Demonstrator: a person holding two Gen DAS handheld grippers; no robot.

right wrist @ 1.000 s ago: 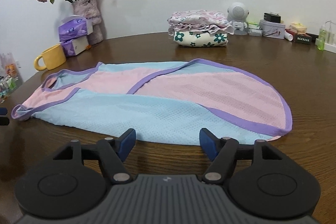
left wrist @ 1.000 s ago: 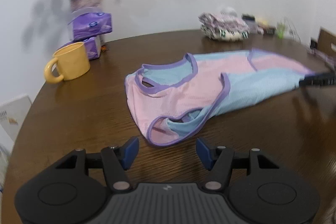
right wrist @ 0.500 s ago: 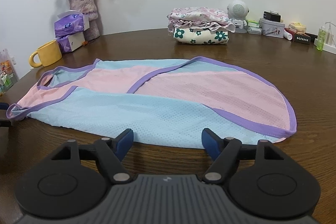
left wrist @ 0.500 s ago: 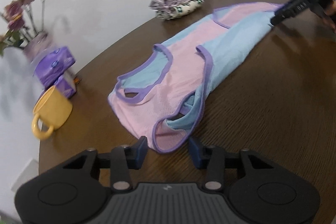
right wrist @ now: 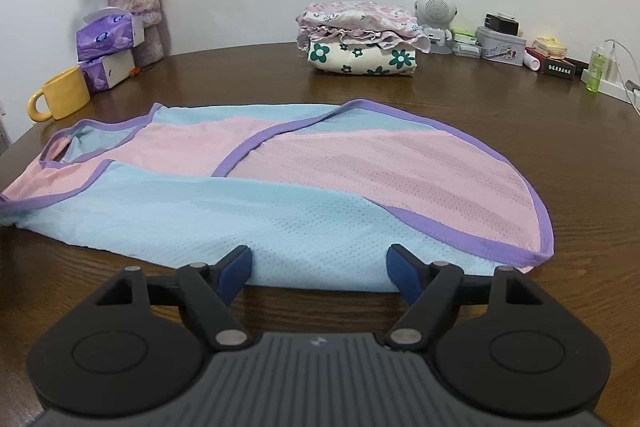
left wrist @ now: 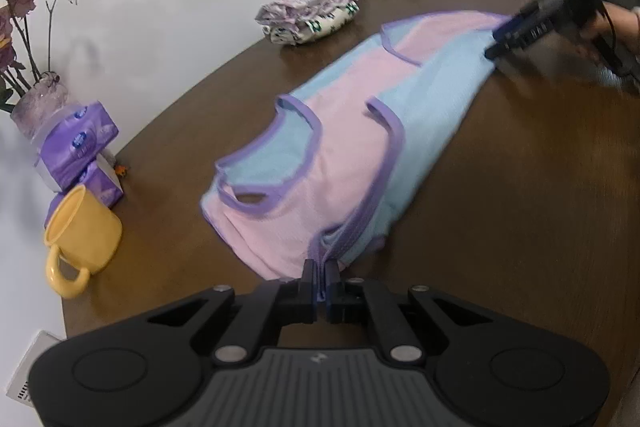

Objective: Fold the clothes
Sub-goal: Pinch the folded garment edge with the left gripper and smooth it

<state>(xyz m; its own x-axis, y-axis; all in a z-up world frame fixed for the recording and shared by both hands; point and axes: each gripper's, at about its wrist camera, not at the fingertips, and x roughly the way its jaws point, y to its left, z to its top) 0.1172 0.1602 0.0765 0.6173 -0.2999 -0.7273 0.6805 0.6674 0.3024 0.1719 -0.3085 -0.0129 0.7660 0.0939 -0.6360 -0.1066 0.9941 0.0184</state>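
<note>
Pinching the purple-trimmed strap end of the garment point(left wrist: 344, 163), the left gripper point(left wrist: 320, 285) has its two fingers pressed together on the fabric at the lower centre of the left wrist view. The pink and blue garment lies flat on the brown wooden table point(left wrist: 520, 227), stretching from that pinch toward the upper right of the frame. There the right gripper point(left wrist: 516, 37) is blurred, with a hand point(left wrist: 616, 23) behind it. In the right wrist view the right gripper point(right wrist: 320, 267) is spread wide, its blue pads point(right wrist: 236, 267) at the near blue hem of the garment point(right wrist: 280, 187); whether they touch the cloth I cannot tell. A yellow mug point(right wrist: 60, 99) stands at the left edge, tissue packs point(right wrist: 108, 39) just behind it, and a folded pile of clothes point(right wrist: 360, 43) sits at upper centre.
</note>
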